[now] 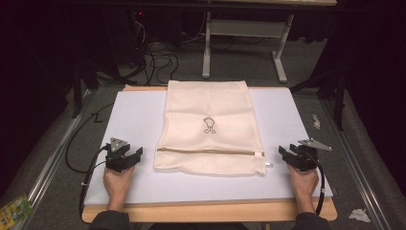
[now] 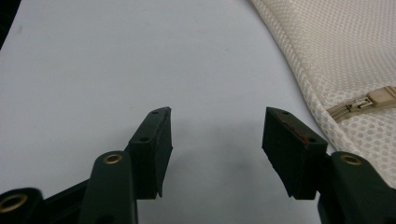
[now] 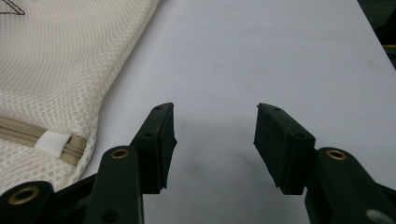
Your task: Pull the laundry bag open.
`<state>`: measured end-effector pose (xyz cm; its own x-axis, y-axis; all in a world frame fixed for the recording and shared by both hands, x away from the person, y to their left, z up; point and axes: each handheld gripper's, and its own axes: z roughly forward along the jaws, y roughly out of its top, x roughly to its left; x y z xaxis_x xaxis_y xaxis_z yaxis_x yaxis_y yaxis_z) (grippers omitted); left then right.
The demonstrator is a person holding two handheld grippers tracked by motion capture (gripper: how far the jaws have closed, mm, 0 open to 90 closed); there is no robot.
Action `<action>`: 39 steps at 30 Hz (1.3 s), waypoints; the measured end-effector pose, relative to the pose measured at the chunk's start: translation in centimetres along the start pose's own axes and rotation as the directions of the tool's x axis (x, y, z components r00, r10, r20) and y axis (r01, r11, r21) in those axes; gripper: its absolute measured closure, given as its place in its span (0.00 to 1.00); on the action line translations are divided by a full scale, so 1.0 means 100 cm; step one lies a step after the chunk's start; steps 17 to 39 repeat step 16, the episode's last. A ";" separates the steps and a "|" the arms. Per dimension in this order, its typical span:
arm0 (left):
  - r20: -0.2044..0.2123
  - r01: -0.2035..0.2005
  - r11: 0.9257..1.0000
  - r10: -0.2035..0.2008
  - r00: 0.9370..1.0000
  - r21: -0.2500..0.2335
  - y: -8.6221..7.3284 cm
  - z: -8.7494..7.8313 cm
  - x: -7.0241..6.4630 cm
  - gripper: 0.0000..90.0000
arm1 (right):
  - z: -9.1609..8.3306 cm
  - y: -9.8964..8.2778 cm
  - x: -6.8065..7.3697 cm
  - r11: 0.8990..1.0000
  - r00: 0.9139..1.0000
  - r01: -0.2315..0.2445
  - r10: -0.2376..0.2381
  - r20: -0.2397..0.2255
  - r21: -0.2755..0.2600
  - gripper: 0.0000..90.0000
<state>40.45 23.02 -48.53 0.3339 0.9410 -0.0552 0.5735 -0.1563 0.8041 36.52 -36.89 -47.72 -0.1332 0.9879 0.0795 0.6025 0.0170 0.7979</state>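
I have the wooden worktop with its pale white mat [image 1: 139,120] before me, and on it, lying flat down the middle from the far edge toward the near edge, a cream mesh fabric bag [image 1: 208,108] with a small dark emblem [image 1: 209,125] printed at its centre. It looks light, limp and thin, so I judge it will sag and fold the moment I lift it, and the open weave could snag. A tan zipper [image 1: 210,151] runs across the bag near its near end, closed as far as I can tell, with its white pull tab [image 3: 52,140] at the right-hand end. My left tongs [image 1: 125,155] rest on the mat just beside the bag's left edge, jaws spread apart and holding nothing; my right tongs [image 1: 296,154] sit just beside its right edge, likewise spread and empty. I would pinch the bag at the corners or along the stiffer zipper seam, and take the tab itself to open it.
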 end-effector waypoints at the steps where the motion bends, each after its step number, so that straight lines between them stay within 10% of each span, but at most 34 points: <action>1: 0.001 0.000 1.000 0.000 1.000 0.002 0.000 0.000 0.000 0.47 | 0.000 0.000 0.001 1.000 1.000 0.001 -0.001 0.001 0.003 0.53; 39: 0.008 -0.001 1.000 0.001 1.000 0.003 0.000 0.000 0.000 0.45 | 0.001 0.000 0.002 1.000 1.000 0.018 -0.018 0.014 0.011 0.51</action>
